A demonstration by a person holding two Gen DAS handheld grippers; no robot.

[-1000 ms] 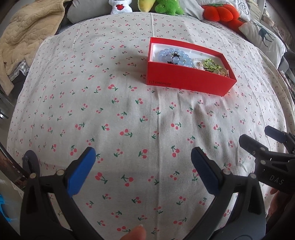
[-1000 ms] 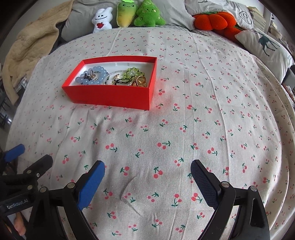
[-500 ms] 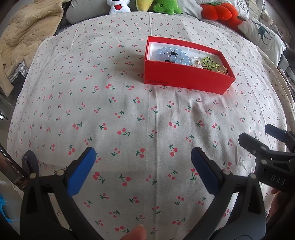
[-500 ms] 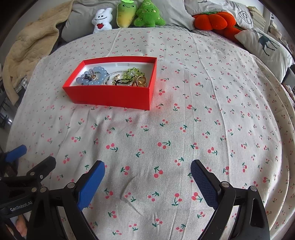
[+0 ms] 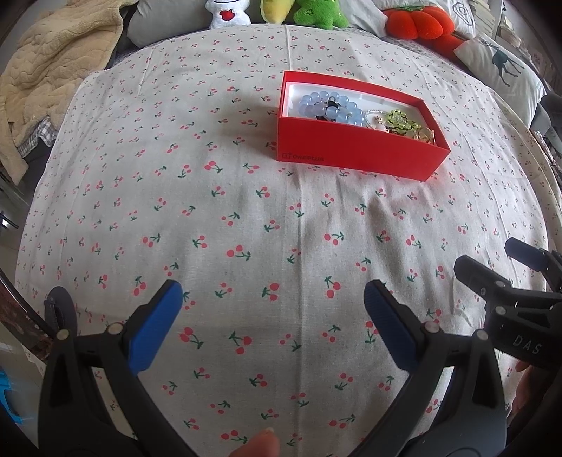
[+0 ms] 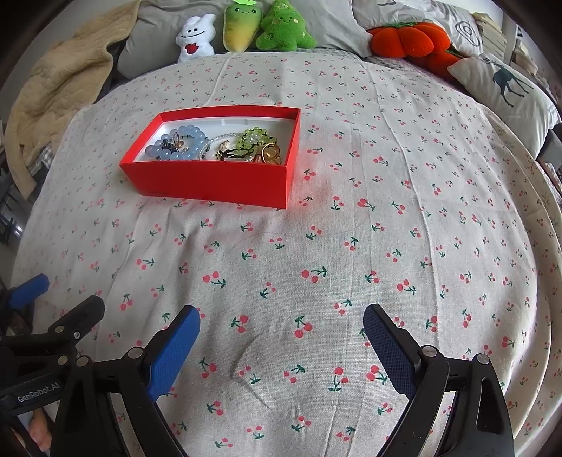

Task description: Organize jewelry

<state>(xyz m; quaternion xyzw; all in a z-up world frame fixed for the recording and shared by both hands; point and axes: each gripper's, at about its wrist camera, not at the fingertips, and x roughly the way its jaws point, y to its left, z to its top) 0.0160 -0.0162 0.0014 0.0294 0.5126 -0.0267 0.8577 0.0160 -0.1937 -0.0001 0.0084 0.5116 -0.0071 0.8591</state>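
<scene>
Your fingers are spread wide on both tools, blue pads apart and nothing between them. Your left gripper (image 5: 272, 300) hovers over bare cherry-print cloth (image 5: 246, 211), and your right gripper (image 6: 281, 325) does the same a little to its side; each one shows at the edge of the other's view, so they sit close together, near the front edge of the bed.

The red box (image 6: 210, 182) lies well ahead of both grippers, flat on the cloth, open at the top, with a white lining. Inside it, at the left end, you have a blue bead bracelet (image 6: 175, 144) with a small dark piece lying in its ring. At the right end sits a green bead bracelet (image 6: 254, 137), with gold-coloured pieces (image 6: 268, 153) just beside it against the right wall. A thin pale chain (image 6: 210, 142) runs between the two bracelets.

Beyond the box, along the far edge, stand plush toys (image 6: 242, 31) and an orange cushion (image 6: 404, 40). A beige blanket (image 6: 52, 88) is heaped at the far left.
</scene>
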